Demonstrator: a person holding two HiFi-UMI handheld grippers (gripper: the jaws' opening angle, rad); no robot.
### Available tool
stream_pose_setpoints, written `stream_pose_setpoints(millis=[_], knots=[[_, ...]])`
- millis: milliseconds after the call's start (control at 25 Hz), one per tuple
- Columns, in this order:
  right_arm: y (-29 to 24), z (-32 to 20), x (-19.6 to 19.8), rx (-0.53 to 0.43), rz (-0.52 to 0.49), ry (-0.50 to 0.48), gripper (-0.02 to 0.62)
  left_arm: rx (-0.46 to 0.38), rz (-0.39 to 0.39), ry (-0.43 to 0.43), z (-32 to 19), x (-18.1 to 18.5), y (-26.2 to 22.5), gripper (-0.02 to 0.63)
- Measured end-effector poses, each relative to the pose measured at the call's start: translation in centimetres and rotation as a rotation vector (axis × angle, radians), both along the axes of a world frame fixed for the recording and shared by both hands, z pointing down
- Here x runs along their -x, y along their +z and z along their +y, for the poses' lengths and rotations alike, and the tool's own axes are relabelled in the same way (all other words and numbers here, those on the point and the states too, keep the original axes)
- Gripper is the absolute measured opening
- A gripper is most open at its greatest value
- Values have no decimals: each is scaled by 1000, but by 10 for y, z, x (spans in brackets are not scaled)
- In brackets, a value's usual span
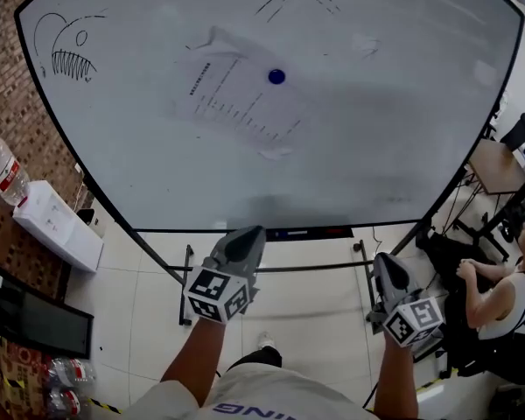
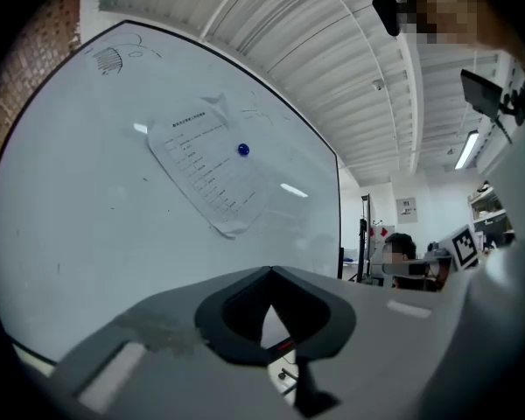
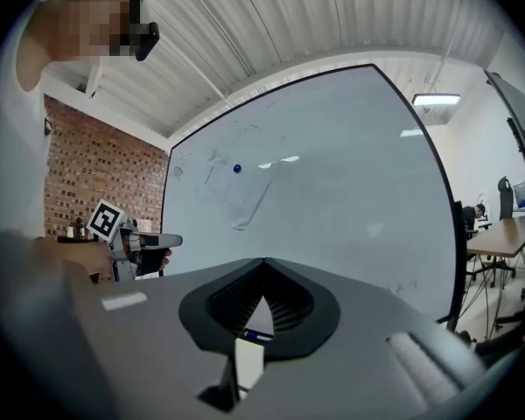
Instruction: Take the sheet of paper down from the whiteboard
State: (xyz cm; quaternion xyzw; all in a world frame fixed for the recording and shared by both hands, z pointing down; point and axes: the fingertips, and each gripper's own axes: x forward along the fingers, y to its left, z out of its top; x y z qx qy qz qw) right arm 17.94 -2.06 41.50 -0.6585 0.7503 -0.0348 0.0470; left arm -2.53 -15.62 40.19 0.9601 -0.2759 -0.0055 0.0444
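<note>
a: where are the two hands?

b: both forearms reach forward from the bottom of the head view, side by side and apart. the left gripper [image 1: 244,234] and the right gripper [image 1: 386,262] are held level and point at the whiteboard [image 1: 394,156]. their marker cubes face the camera.

a: and the jaws?

b: each pair is pressed tip to tip, with nothing between them. neither gripper touches the board.

a: where is the sheet of paper?

b: the sheet of paper [image 1: 241,96] hangs on the upper middle of the whiteboard, tilted, pinned by a blue magnet [image 1: 276,76] near its upper right corner. its lower end curls off the surface. it is well apart from both grippers, above and ahead of them.

a: anything else in the frame?

b: a toothy fish sketch [image 1: 66,52] sits in the board's upper left corner. a seated person [image 1: 506,294] is at the right edge, and a water bottle [image 1: 2,172] stands by the brick wall at the left.
</note>
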Motion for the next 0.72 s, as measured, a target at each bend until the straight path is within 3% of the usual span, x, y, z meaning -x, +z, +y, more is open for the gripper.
stream_pose_setpoints(millis=[200,320,560,720], knots=[[-34,-72,-5,-42,44,-46,3,-28,17,33,-54,-21,-24,5],[-62,-108,-2,-85,77,-102,3,-93,13,28,-80,-30,-50,5],[-120,-164,3,-177,123,-241,3,-244,10,-32,-104,-45,-113,5],[-153,-186,2,-231,129,-345,4,-336,-24,-150,-112,-46,-147,5]])
